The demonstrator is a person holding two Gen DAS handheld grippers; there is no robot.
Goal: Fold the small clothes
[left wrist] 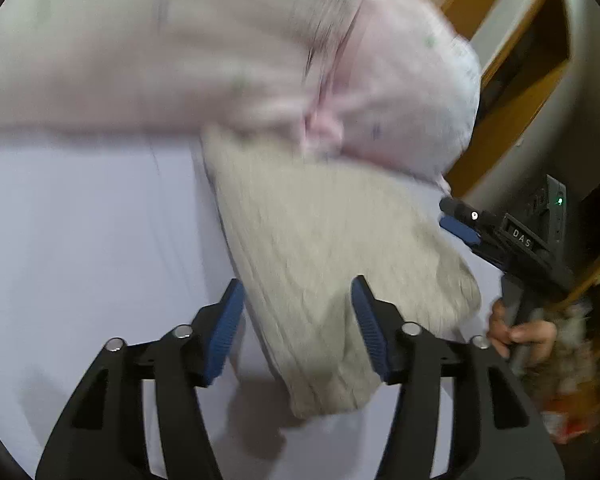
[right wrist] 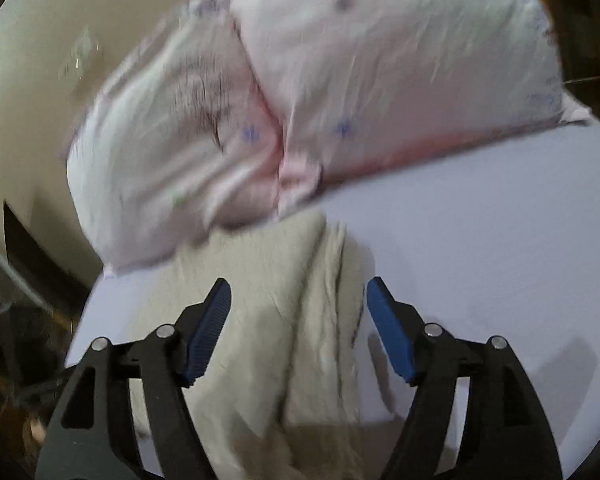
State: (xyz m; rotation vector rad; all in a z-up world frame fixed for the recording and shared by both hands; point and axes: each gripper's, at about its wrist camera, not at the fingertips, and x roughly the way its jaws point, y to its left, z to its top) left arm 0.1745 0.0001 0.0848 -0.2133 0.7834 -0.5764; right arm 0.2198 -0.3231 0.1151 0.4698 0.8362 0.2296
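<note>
A small beige ribbed garment (left wrist: 324,264) lies folded lengthwise on the pale lilac sheet (left wrist: 92,240). My left gripper (left wrist: 298,320) is open, its blue pads either side of the garment's near end, just above it. My right gripper (right wrist: 298,324) is open too, over the same beige garment (right wrist: 284,344) from its other end. The right gripper also shows in the left wrist view (left wrist: 460,220) at the garment's far right edge, held by a hand. Both views are blurred by motion.
A large pink-and-white floral pillow (left wrist: 228,48) lies just beyond the garment and overlaps its far end; it also shows in the right wrist view (right wrist: 300,92). Wooden furniture (left wrist: 516,80) stands off the bed's right side. A beige wall (right wrist: 32,92) is at left.
</note>
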